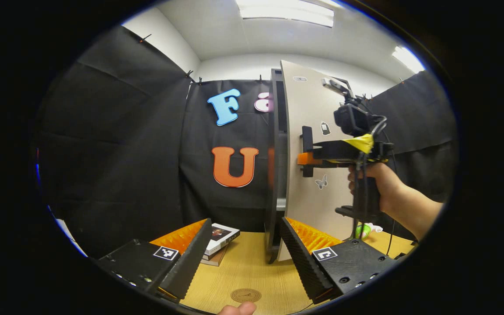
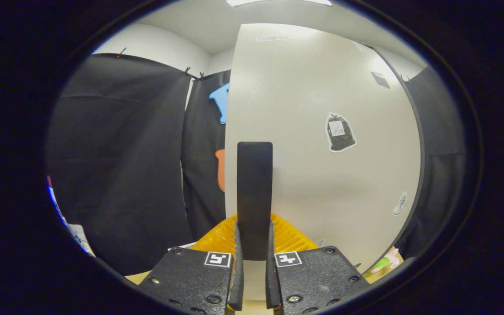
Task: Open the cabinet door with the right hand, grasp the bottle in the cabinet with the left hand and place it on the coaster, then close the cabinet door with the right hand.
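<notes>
While the right gripper [image 2: 254,280] has its jaws clamped on the cabinet door's [image 2: 322,175] stiff handle [image 2: 254,197], the door stands edge-on, swung wide; left gripper [image 1: 243,258] hovers, jaws apart, above the tabletop [image 1: 252,271] and coaster [image 1: 245,295]; a rigid, light panel, best held by that handle.

Your left gripper [image 1: 243,258] hung low over the wooden tabletop [image 1: 252,271] with its fingers [image 1: 190,258] spread wide apart and nothing between them. Ahead stood the cabinet door [image 1: 311,144], seen nearly edge-on. Your right gripper [image 1: 305,158] reached in from the right, its fingers at the dark handle [image 1: 307,151] on the door's face, your hand [image 1: 376,186] around its grip. A round coaster [image 1: 246,295] lay on the tabletop near you, and a small stack of books [image 1: 219,238] sat to the left.
</notes>
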Motion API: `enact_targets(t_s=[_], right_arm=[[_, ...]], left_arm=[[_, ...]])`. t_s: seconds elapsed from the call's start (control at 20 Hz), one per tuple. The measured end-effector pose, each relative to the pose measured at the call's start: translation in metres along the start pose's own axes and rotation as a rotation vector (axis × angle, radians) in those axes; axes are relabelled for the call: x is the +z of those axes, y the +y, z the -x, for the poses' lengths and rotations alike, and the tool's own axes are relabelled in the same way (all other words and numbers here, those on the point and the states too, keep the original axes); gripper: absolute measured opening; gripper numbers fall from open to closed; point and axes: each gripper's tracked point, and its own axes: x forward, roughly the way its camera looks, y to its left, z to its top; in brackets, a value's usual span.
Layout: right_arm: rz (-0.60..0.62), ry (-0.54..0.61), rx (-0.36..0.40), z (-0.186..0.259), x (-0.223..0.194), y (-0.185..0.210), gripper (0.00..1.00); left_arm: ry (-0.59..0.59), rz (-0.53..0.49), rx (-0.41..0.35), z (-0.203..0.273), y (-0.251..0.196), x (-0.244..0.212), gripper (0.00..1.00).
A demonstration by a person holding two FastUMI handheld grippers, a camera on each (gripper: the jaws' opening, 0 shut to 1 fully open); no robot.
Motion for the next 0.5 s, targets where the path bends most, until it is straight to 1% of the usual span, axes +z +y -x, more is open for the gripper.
enact_targets(t_s=[0.3, 0.5], right_arm=[[0.007, 0.006, 0.054, 0.050, 0.004, -0.008, 0.23], [0.008, 0.013, 0.068, 0.079, 0.005, -0.017, 0.23]], left_arm=[[-0.005, 0.003, -0.029, 0.002, -0.015, 0.002, 0.95], [-0.009, 0.006, -0.050, 0.004, -0.029, 0.003, 0.95]])
